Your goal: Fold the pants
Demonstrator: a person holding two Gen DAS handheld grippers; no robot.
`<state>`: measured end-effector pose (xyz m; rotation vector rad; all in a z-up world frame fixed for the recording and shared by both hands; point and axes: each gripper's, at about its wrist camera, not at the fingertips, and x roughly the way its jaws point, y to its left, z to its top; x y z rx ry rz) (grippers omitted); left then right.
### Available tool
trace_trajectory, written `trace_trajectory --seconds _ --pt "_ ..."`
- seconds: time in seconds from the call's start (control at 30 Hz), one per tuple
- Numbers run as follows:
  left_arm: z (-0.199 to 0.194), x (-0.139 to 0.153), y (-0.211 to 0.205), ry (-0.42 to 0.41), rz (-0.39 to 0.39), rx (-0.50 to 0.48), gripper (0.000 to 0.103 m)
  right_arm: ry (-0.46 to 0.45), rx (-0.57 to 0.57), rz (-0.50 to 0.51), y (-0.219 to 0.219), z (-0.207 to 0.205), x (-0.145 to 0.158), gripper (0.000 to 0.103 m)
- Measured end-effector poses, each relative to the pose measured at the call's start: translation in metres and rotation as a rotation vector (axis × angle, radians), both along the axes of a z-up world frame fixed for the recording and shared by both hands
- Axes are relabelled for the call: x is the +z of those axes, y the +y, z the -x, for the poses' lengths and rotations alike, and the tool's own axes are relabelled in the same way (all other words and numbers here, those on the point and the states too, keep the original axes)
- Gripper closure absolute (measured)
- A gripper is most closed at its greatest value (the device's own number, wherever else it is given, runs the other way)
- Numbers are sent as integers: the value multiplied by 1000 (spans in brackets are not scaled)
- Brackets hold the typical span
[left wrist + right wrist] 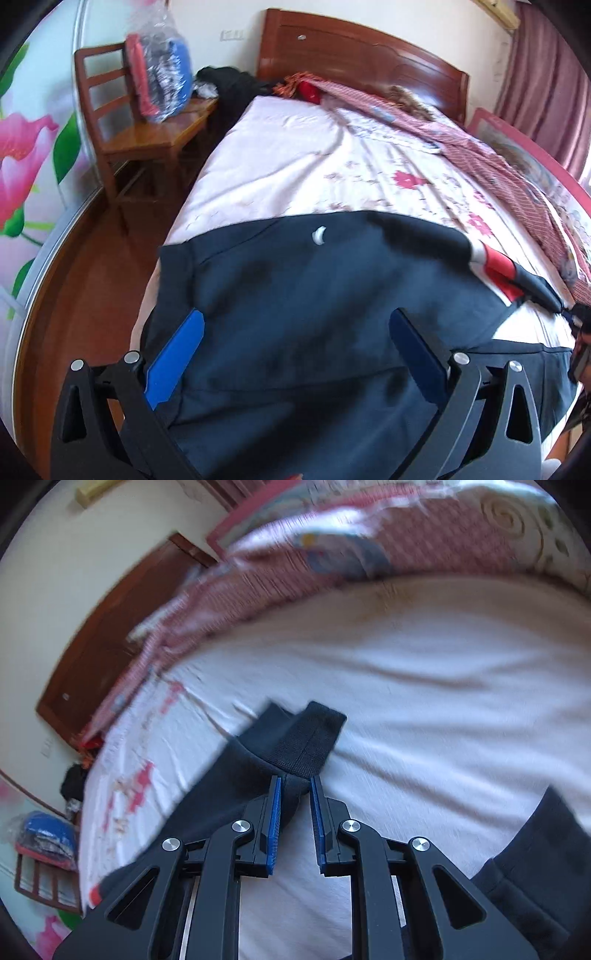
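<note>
Pants (295, 314) lie on the bed (280, 166), dark blue and spread wide across the bottom half of the left wrist view. In the right wrist view the leg ends with their ribbed cuffs (310, 738) sit in the middle of the frame, on the white sheet.

The right gripper (295, 786) has its fingers almost closed, pinching the cloth just below the cuffs. The left gripper (295, 325) has its fingers wide open above the broad part of the pants and holds nothing.

I think the fold is just starting: the leg end is caught and ready to be carried over. The next move likely needs the right gripper to lift the cuffs and bring them toward the wide top part, while the left one holds the cloth flat or grabs a corner.

The bed's left edge is near in the left wrist view, and the pants hang close to it. A striped blanket (498, 155) is piled at the upper right. A wooden chair (140, 122) stands upper left, off the bed. The middle of the sheet gives open room.
</note>
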<state>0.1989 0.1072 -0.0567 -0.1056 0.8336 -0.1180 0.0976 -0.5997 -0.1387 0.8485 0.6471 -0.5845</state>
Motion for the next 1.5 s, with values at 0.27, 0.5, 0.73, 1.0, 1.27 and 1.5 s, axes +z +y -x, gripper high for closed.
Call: trace_trajectory --seconds 0.27,0.5,0.73,1.0,1.27,1.5 --pt "-7 -20 26 61 40 78 2 -9 -7 -38 28 16 8 47" --pt "-42 -19 68 71 33 199 2 21 187 -16 108 9 23 47" --pt "-102 -39 104 156 24 280 2 35 410 54 205 -14 24 47" --pt "-142 -59 87 194 49 130 3 39 573 130 251 -61 52 47" --pt "-146 -64 83 206 34 90 52 18 663 176 277 -125 89 47" --pt "-114 -31 61 39 -41 -46 100 87 765 212 322 -172 84 47"
